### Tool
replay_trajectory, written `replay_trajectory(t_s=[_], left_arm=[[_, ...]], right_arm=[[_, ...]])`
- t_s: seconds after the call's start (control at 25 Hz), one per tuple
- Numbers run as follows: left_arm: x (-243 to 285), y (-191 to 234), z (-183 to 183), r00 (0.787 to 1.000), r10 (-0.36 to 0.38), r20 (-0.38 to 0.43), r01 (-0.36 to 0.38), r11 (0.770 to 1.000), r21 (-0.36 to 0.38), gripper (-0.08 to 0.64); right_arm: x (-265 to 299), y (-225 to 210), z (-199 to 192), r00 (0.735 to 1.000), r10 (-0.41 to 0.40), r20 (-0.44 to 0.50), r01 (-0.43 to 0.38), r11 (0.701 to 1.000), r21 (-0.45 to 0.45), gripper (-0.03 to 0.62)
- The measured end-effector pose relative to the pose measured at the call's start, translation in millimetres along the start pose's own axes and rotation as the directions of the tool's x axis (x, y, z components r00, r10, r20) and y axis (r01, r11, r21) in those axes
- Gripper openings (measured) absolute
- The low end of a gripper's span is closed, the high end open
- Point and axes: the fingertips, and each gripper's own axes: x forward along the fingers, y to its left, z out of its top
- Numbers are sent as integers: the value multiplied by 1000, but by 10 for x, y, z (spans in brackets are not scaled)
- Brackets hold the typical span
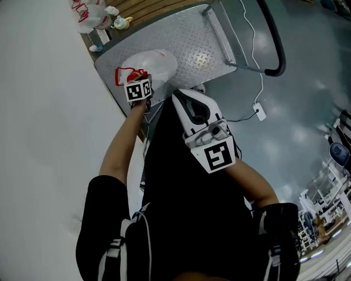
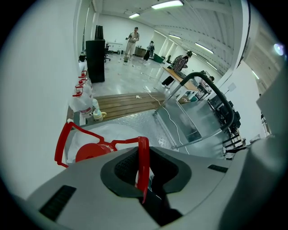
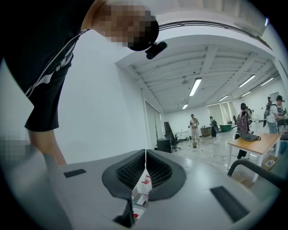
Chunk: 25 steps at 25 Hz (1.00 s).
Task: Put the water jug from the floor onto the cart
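The water jug (image 1: 156, 61) is translucent white with a red cap (image 2: 91, 152) and a red carrying handle (image 2: 143, 164). It hangs over the near corner of the cart's metal deck (image 1: 192, 41); whether it rests on the deck I cannot tell. My left gripper (image 1: 139, 80) points steeply down and is shut on the red handle (image 1: 125, 73), whose strap runs up between the pads in the left gripper view. My right gripper (image 1: 179, 99) is held level beside it, to the right. It is shut and holds nothing; its pads (image 3: 155, 168) meet in a thin seam.
The cart's black push handle (image 1: 276, 49) rises at the deck's far side. More jugs (image 1: 92, 12) and a small bottle (image 1: 120, 23) stand by a wooden pallet (image 2: 128, 103) along the white wall. A white cable with a plug (image 1: 259, 111) lies on the floor.
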Motion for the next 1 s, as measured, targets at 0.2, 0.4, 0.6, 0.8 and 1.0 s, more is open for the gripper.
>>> replay_trajectory(t_s=[0.2,0.4,0.6,0.8,1.0], left_arm=[[130,-194,5,999,-39,-2,39,999,4,66],[212,-384,0,996,-87,7,87,996,2,64],[252,-602,102,986,-164,19,163,985,54,64],[265,-780,112,980,-194,41,191,979,67,64],[194,-831,115,980,-185,79,183,983,35,64]], right_arm=[[-43,-30,-61,1000,-18,-6,18,1000,5,18],[-103,-60,-50,999,-33,-6,33,999,1,18],[-216,-166,-65,998,-59,-9,59,998,0,19],[-289,-192,-33,998,-64,9,64,998,-5,18],[-377,-286,-14,998,-55,18,55,999,-3,18]])
